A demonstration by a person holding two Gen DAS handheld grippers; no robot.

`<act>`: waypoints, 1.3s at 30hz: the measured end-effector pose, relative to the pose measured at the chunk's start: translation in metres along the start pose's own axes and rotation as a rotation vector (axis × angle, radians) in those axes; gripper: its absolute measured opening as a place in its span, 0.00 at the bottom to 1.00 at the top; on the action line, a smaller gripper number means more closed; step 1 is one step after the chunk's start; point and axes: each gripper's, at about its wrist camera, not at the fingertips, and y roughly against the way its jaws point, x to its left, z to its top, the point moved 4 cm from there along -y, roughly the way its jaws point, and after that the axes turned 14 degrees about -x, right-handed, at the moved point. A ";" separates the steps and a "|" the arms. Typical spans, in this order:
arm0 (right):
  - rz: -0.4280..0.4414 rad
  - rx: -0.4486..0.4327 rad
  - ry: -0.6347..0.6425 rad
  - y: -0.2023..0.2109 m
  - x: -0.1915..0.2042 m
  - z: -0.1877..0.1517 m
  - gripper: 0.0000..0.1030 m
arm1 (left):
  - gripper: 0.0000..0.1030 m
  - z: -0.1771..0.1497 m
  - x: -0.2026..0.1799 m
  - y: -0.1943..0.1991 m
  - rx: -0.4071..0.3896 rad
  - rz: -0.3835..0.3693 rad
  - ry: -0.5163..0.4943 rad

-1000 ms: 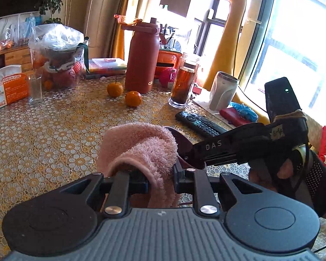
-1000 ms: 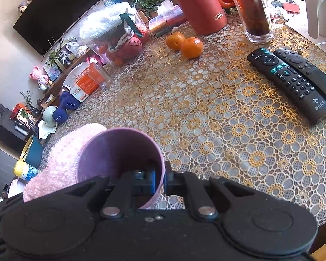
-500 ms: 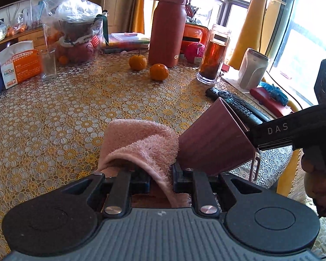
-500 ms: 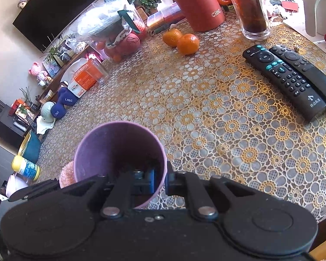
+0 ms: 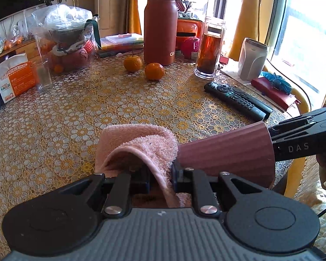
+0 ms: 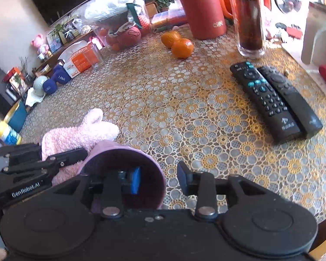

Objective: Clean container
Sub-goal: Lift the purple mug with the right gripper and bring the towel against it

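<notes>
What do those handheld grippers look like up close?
Both are black plastic. Each has two round discs, silver pivot screws and linkage bars. The left gripper has a ribbed grey body and "GenRobot.AI" on its side; the right gripper has blue finger pads and "DAS" lettering.

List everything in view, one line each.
cup: one, mauve, tipped sideways beside towel
towel: one, pink, in left claw
remote controls: two, black, side by side, right
oranges: two, orange, near bottle
bottle: one, brick red, far centre
glass of dark drink: one, clear, right of bottle
empty glass: one, clear, far left
tablecloth: one, gold lace pattern, over table
left claw: one, black, shut on towel
right claw: one, black, open, one finger inside cup
</notes>
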 end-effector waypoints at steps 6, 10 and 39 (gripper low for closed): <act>-0.005 -0.084 0.378 0.021 0.027 -0.001 0.33 | 0.16 -0.007 -0.010 -0.007 0.034 0.013 -0.048; -0.024 -0.134 0.629 0.027 0.048 -0.011 0.20 | 0.16 -0.008 -0.011 -0.008 0.041 0.010 -0.038; 0.082 -0.078 0.250 0.014 0.035 -0.018 0.03 | 0.16 0.030 -0.045 0.023 -0.028 -0.201 0.000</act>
